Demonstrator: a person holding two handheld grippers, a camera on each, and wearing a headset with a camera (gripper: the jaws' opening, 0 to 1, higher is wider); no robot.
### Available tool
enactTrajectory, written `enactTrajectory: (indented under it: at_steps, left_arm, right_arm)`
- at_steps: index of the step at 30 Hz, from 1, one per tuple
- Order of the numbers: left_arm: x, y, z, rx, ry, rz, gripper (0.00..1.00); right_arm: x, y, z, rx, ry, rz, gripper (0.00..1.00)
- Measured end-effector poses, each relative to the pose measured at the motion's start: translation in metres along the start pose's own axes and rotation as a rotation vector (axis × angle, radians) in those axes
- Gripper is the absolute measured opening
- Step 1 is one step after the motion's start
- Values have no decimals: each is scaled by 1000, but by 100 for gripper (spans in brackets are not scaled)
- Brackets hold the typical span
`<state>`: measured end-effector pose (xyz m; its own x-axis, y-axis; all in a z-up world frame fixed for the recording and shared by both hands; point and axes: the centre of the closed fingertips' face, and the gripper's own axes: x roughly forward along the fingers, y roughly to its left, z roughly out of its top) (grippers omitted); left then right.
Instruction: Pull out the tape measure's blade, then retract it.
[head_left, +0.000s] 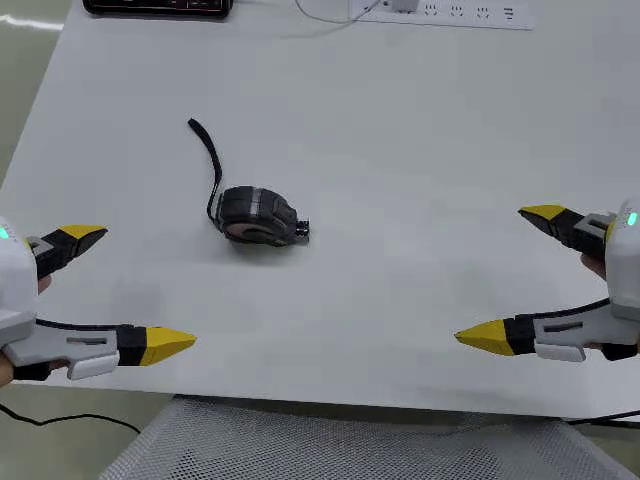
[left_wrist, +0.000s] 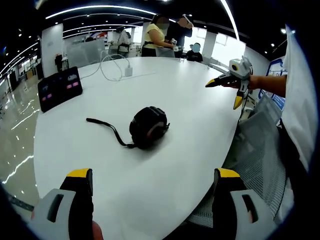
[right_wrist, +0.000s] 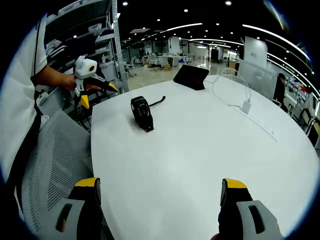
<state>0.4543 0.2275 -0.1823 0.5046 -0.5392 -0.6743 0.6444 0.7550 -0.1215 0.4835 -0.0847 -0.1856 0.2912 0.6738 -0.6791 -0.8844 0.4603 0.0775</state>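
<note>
Tape measure (head_left: 257, 216) betw. L gripper (head_left: 150, 286), R gripper (head_left: 488, 275); fingers (head_left: 160, 345) wide.

Tape measure (head_left: 258, 215) sits on the white table (head_left: 430, 170), left of the table's middle and well in from every edge. I read the case as dark grey to black and rounded, with a lighter grey band over the top and a reddish-brown side face turned toward me. It seems to stand on its base rather than lie flat. The blade is wound in, and only the small end hook (head_left: 302, 229) pokes out at the case's right end. A black wrist strap (head_left: 211, 165) leaves the left end and curves away toward the far left, lying slack on the table.
</note>
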Motion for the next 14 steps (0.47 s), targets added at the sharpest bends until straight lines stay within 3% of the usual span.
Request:
enactTrajectory:
  at_steps: [14]
  left_arm:
    - [2,-3,1,7,-7,-15,99]
  right_arm:
    - [-2,2,1,11,-15,-4,99]
